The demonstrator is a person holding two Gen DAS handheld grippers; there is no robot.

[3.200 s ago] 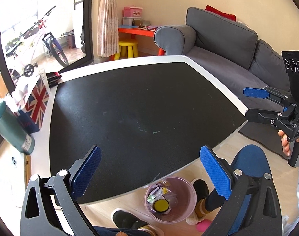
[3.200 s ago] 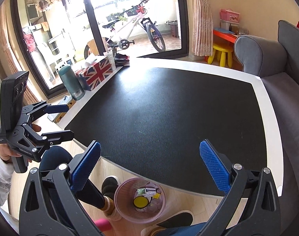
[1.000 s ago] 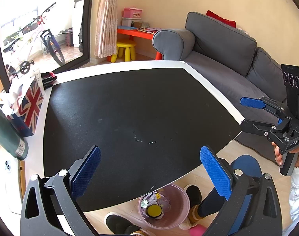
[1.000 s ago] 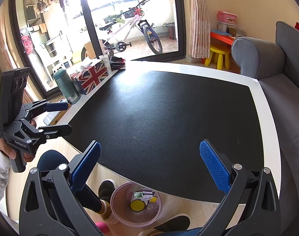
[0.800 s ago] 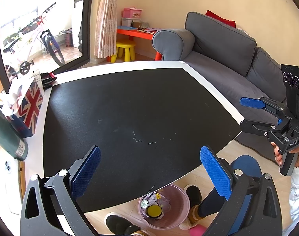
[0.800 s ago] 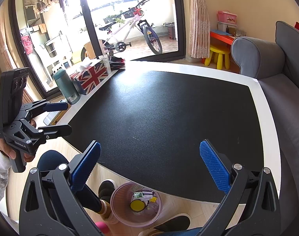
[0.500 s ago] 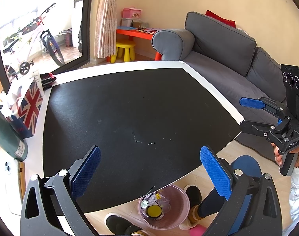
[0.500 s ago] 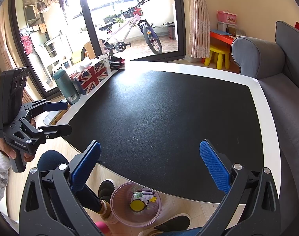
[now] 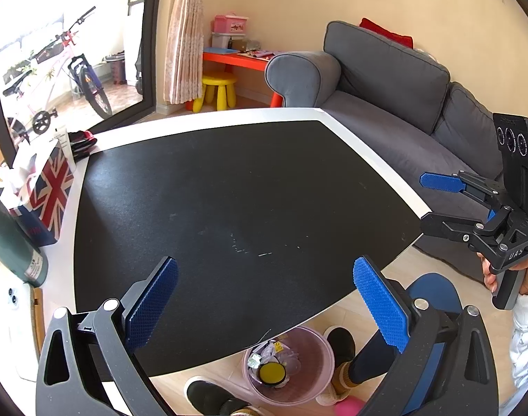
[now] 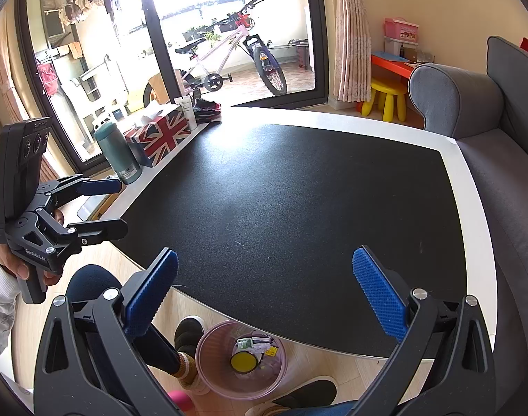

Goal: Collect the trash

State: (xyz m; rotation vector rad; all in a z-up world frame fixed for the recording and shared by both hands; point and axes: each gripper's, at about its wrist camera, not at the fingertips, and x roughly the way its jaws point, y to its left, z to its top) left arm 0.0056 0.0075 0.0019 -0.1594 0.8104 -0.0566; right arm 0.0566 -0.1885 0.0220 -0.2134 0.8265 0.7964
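A pink trash bin point(image 9: 319, 353) stands on the floor below the table's near edge and holds wrappers and a yellow round lid point(image 9: 271, 373); it also shows in the right wrist view point(image 10: 208, 357). The black table top point(image 9: 236, 201) carries no loose trash that I can see. My left gripper point(image 9: 264, 298) is open and empty above the table's near edge. My right gripper point(image 10: 264, 291) is open and empty too. Each gripper shows in the other's view, the right point(image 9: 434, 201) and the left point(image 10: 108, 204).
A Union Jack tissue box point(image 10: 160, 135), a teal bottle point(image 10: 118, 156) and a white tube point(image 10: 187, 111) stand along the table's left border. A phone point(image 9: 14, 305) lies by the left edge. A grey sofa point(image 9: 402, 104) runs along the right. Feet flank the bin.
Both grippers have stayed open and nearly still over the last second. Since 3.2 s ago both views have shifted slightly back from the table.
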